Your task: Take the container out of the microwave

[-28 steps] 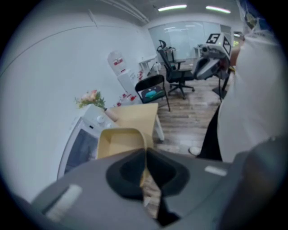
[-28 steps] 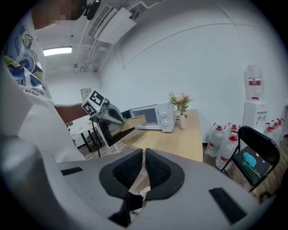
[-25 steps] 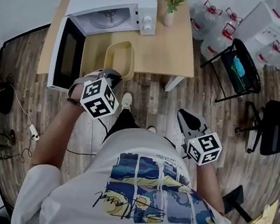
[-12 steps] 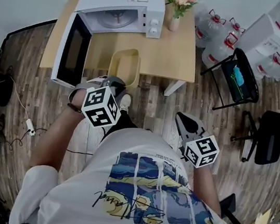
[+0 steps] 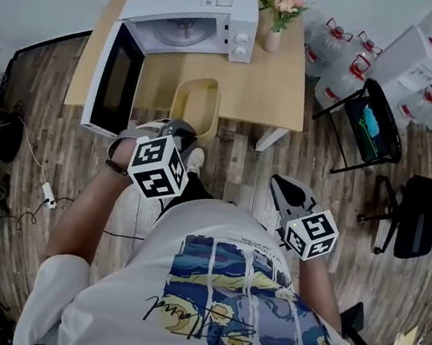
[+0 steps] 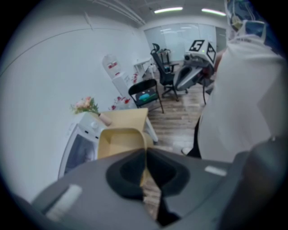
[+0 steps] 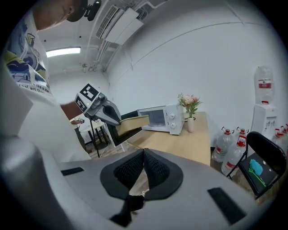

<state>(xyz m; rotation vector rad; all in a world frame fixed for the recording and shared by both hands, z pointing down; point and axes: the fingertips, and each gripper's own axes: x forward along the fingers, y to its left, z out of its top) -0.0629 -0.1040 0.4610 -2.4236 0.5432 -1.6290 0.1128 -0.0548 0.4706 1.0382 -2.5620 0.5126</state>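
The left hand-held gripper (image 6: 145, 155) is clamped on the near wall of the pale yellow container (image 5: 195, 103), its jaws pinched on the thin rim. The container is out of the microwave (image 5: 194, 10), held up over the near edge of the table (image 5: 270, 87), with the oven at its 12 o'clock. The microwave door (image 5: 117, 79) hangs wide open toward 9 o'clock. A vase of flowers (image 5: 273, 35) stands on the table just beside the microwave, at its 3 o'clock. The right hand-held gripper (image 7: 144, 155) is held near the person's body at 4 o'clock from the container, jaws together with nothing between them.
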